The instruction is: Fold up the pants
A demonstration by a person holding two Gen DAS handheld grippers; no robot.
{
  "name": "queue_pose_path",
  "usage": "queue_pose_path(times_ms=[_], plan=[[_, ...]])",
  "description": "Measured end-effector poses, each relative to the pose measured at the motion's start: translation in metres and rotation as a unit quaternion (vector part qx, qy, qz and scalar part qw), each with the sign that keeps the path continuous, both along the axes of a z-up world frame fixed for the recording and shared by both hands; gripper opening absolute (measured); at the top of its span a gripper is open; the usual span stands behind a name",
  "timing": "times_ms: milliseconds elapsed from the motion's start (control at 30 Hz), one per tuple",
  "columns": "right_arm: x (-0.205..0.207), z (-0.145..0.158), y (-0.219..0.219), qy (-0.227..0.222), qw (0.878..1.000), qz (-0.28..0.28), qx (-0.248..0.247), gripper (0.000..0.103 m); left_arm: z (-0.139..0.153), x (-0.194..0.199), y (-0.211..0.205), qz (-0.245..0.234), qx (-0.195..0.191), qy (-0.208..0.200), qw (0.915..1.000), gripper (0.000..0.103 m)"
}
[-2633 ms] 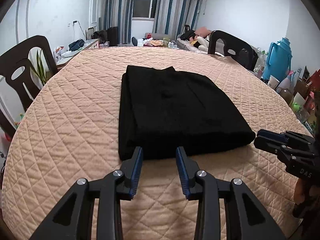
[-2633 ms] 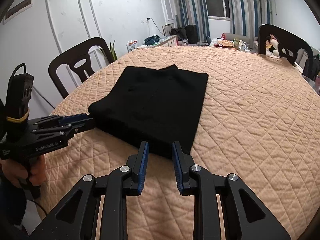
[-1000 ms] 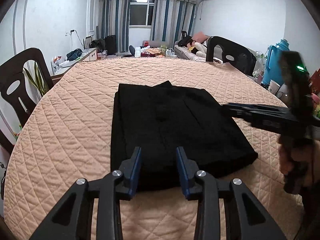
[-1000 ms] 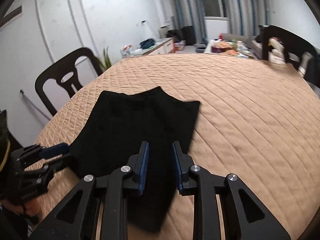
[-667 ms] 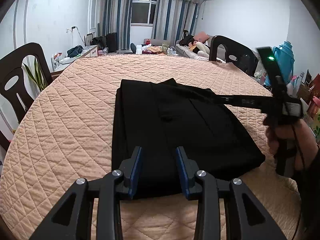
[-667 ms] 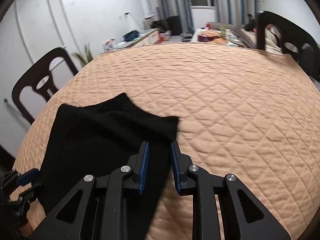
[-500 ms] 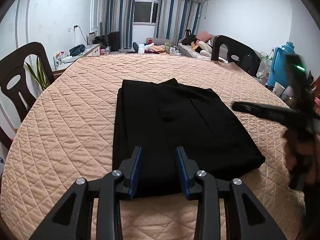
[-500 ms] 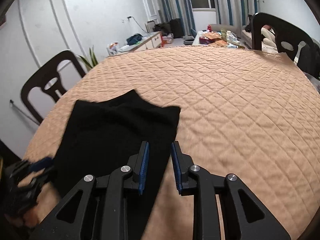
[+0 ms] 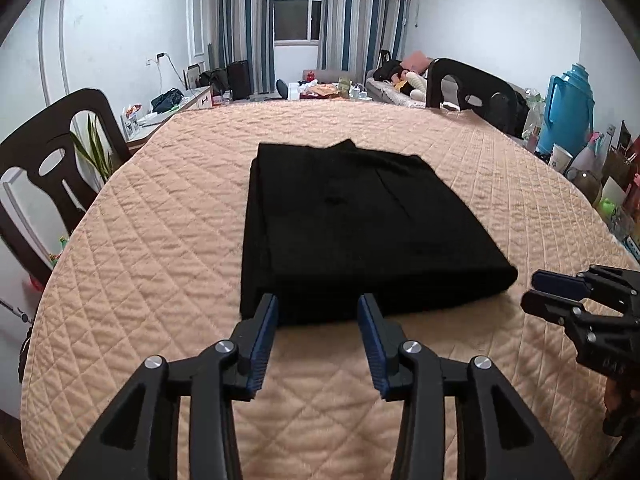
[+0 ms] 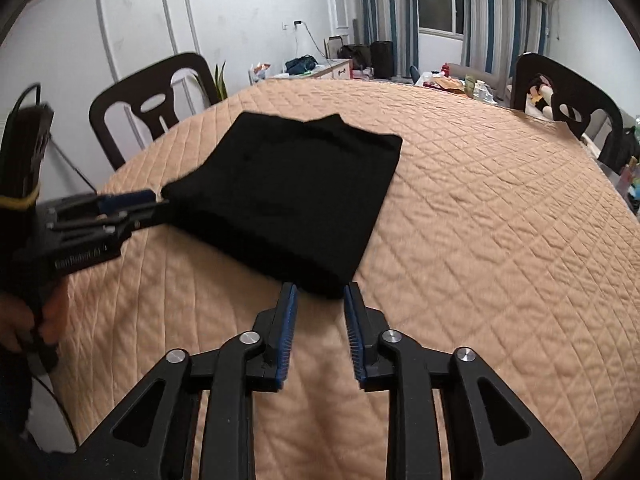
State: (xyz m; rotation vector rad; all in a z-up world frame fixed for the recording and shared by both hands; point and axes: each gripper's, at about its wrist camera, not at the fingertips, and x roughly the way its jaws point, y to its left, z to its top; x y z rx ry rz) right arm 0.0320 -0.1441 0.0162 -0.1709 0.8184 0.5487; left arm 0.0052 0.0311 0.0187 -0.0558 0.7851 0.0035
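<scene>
The black pants [image 9: 352, 224] lie folded into a flat rectangle on the peach quilted table [image 9: 160, 264]; they also show in the right wrist view [image 10: 296, 196]. My left gripper [image 9: 318, 312] is open and empty, its tips at the near edge of the fold. My right gripper [image 10: 320, 300] is open and empty at the fold's near right corner. The right gripper shows at the right of the left wrist view [image 9: 560, 292]. The left gripper shows at the left of the right wrist view [image 10: 132, 204], at the fold's near left corner.
Dark chairs stand at the left [image 9: 48, 168] and far right [image 9: 472, 92] of the table. A blue thermos [image 9: 568, 108] and several small items sit on a shelf to the right. A sofa and desk stand by the curtained window.
My right gripper had reached over the pants toward their far edge, then drew back to the near right corner. My left gripper pulled back slightly to the near edge. The pants stayed folded.
</scene>
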Motion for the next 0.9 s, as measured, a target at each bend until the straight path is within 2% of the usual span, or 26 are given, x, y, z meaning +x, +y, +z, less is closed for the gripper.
queue_pose_path(times_ms=[33, 200, 367, 433, 600, 700, 833, 900], plan=[[-0.005, -0.002, 0.0, -0.004, 1.0, -0.002, -0.006, 0.033, -0.002, -0.002, 0.001, 0.001, 0.002, 0.003, 1.0, 0.047], [-0.006, -0.013, -0.003, -0.005, 1.0, -0.018, -0.021, 0.033, -0.014, -0.005, 0.004, 0.011, 0.011, 0.018, 0.9997, 0.049], [0.005, -0.018, -0.008, 0.014, 0.999, -0.038, -0.019, 0.033, -0.024, -0.002, 0.006, 0.015, 0.011, 0.037, 0.9991, 0.052], [0.008, -0.021, -0.01, 0.025, 0.998, -0.05, -0.023, 0.033, -0.025, 0.0, 0.006, 0.015, 0.01, 0.04, 0.999, 0.055], [0.006, -0.022, -0.005, 0.021, 0.998, -0.045, -0.033, 0.04, -0.028, 0.001, 0.002, 0.004, 0.014, 0.047, 0.9988, 0.065], [0.004, -0.023, 0.001, 0.015, 0.998, -0.037, -0.049, 0.046, -0.028, 0.0, 0.001, 0.004, 0.016, 0.048, 0.9987, 0.066], [0.005, -0.023, 0.001, 0.015, 0.998, -0.036, -0.049, 0.047, -0.029, 0.0, 0.0, 0.005, 0.016, 0.049, 0.9987, 0.068], [0.004, -0.024, 0.001, 0.015, 0.998, -0.036, -0.05, 0.047, -0.03, 0.001, 0.001, 0.008, 0.02, 0.051, 0.9985, 0.073]])
